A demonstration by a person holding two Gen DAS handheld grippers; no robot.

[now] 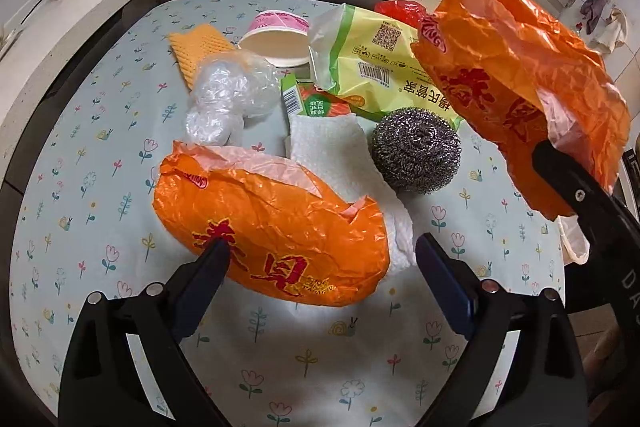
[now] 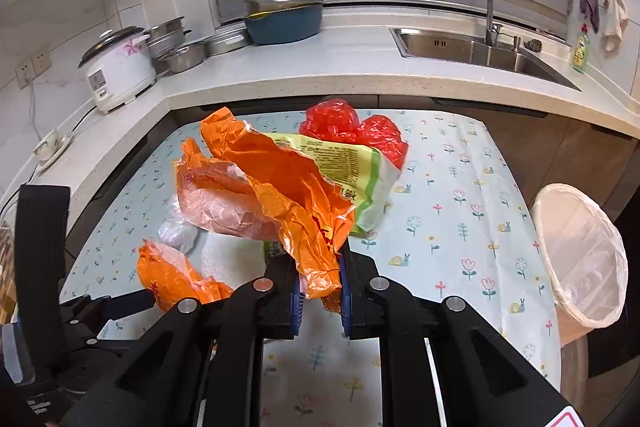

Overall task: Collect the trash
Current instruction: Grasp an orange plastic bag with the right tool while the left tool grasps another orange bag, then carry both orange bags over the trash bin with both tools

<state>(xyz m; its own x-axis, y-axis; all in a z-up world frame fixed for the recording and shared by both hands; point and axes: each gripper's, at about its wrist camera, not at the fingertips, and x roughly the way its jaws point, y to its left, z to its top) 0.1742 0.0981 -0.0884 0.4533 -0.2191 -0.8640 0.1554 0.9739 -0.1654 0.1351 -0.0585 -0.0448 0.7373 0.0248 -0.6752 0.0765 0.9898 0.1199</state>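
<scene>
An orange plastic bag [image 1: 272, 223] with red print lies crumpled on the floral table. My left gripper [image 1: 322, 245] stands open over its near end, one finger on each side, pads apart from it. A second orange bag [image 2: 280, 187] hangs lifted above the table, with my right gripper [image 2: 320, 279] shut on its lower end; the left wrist view has this bag [image 1: 520, 75] at the upper right. Behind lie a steel scourer [image 1: 416, 151], a white paper towel [image 1: 332, 147], a yellow-green wrapper [image 1: 380, 67], a pink paper cup [image 1: 280, 35], wadded clear plastic [image 1: 228, 95] and a red bag [image 2: 352, 127].
A bin with a pale liner [image 2: 580, 255] stands off the table's right edge. The floral tablecloth [image 2: 460, 207] is bare on the right half. Behind runs a counter with a sink [image 2: 472, 51], a rice cooker [image 2: 116, 71] and metal bowls.
</scene>
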